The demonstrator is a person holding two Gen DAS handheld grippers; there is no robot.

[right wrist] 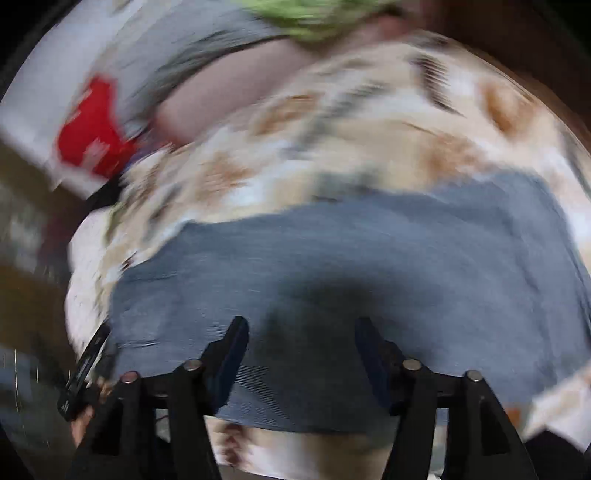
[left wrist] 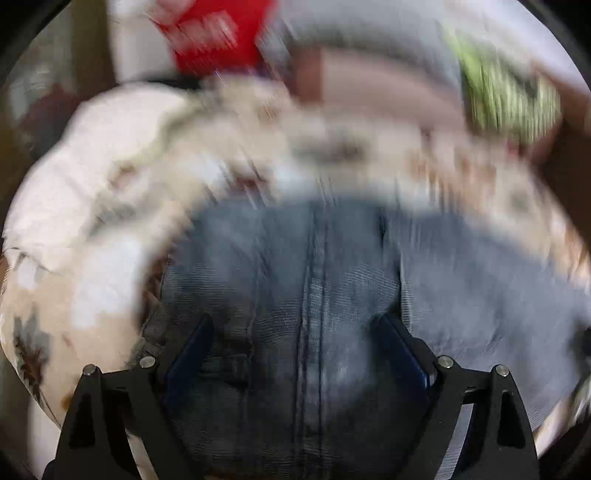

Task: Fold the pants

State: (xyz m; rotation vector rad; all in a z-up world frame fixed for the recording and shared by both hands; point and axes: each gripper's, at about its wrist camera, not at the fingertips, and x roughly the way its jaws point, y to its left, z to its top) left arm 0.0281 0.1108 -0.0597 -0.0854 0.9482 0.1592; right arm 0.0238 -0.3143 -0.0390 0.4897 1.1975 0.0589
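Left gripper [left wrist: 291, 328]: jaws spread wide, nothing between them but the denim beneath. Its dark blue pads [left wrist: 192, 354] stand over the pants [left wrist: 314, 280], either side of a stitched seam that runs up the cloth; contact with the fabric cannot be told.

Right gripper [right wrist: 301, 332]: jaws likewise apart, holding nothing. It hangs over a plain grey-blue panel of the same pants [right wrist: 332, 251], with a dark shadow on the cloth just ahead of the fingers. A near edge of the denim shows below the fingers, with patterned cloth under it.

Surface: the pants lie spread on a cream bedcover [left wrist: 92, 184] printed with brown and grey motifs, seen again in the right view [right wrist: 332, 122]. The cover bunches in a pale fold at the left of the left view.

Beyond the cover: a pinkish pillow-like shape [left wrist: 388, 88], a grey fabric [left wrist: 369, 33] behind it, a green patterned item [left wrist: 509, 96] at the right and a red item with white markings [left wrist: 218, 33] at the left. All are heavily motion-blurred; their nature cannot be told. No containers can be made out.
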